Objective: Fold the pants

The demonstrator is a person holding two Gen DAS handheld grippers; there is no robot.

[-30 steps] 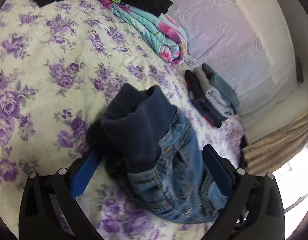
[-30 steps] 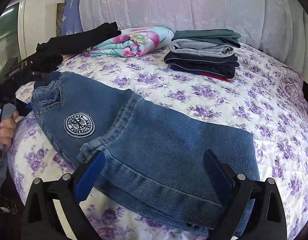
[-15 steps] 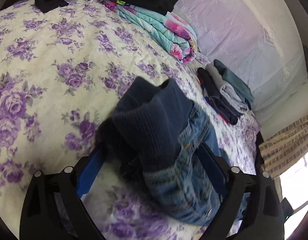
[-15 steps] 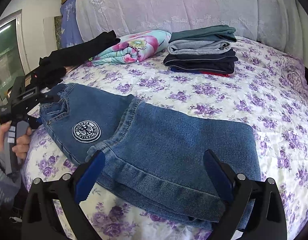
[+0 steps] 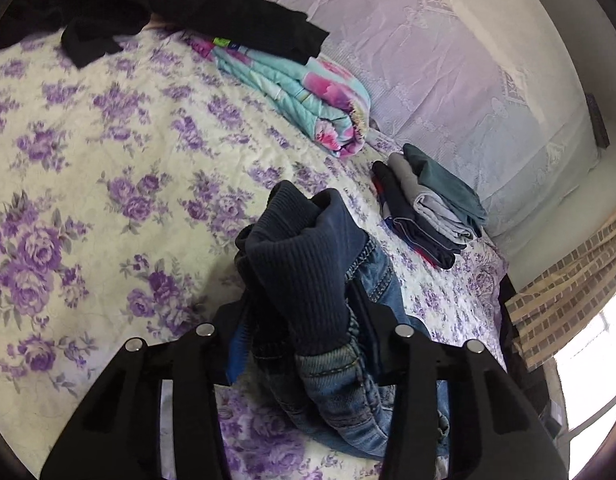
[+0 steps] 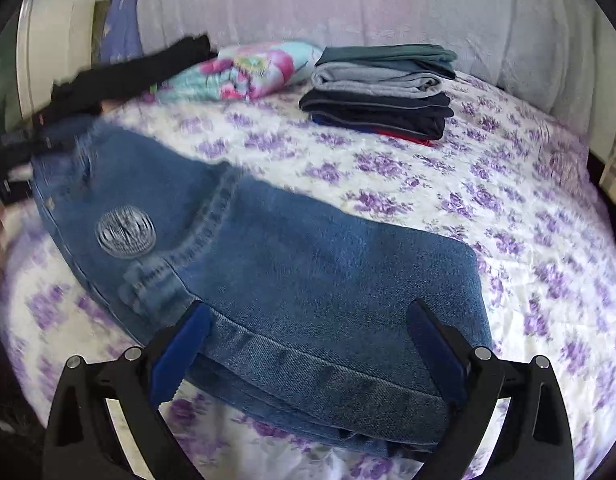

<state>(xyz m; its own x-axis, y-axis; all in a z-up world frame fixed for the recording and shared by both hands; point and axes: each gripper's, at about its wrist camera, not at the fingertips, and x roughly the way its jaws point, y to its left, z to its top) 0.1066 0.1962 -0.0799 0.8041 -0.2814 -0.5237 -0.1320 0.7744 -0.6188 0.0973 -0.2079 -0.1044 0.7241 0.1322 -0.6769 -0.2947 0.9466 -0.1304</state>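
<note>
Left tongs (image 5: 304,332): closing on the ribbed navy waistband (image 5: 304,280) of the jeans; the bunched cloth fills the gap and both pads look pressed against it.
Right tongs (image 6: 308,356): spread wide, pinching nothing, hovering over the folded hem end of the jeans (image 6: 308,280).
Jeans: spread on the flowered bedspread (image 6: 507,208), legs doubled just ahead of the right tongs, waist end far off to their left, bunched in the left tongs.
Risk, partial bite: the left tongs may catch only the outer rib layer; the denim beneath could then sag out when lifted, since the wad is thick and uneven.
Risk, skewed fold: with one end gripped and the right tongs still free, pulling the waist across could drag the leg end and spoil the lined-up edges.
Risk, bedspread snag: the lower pad of the left tongs sits near the sheet; closing low could pinch bedding too.
Risk, neighbours: the stack of folded clothes (image 6: 379,92) lies well beyond the right tongs and the rolled quilt (image 5: 308,96) ahead of the left; a long swing might knock them.
Unclear: the left side of the right view is blurred, so the grip there cannot be checked.
</note>
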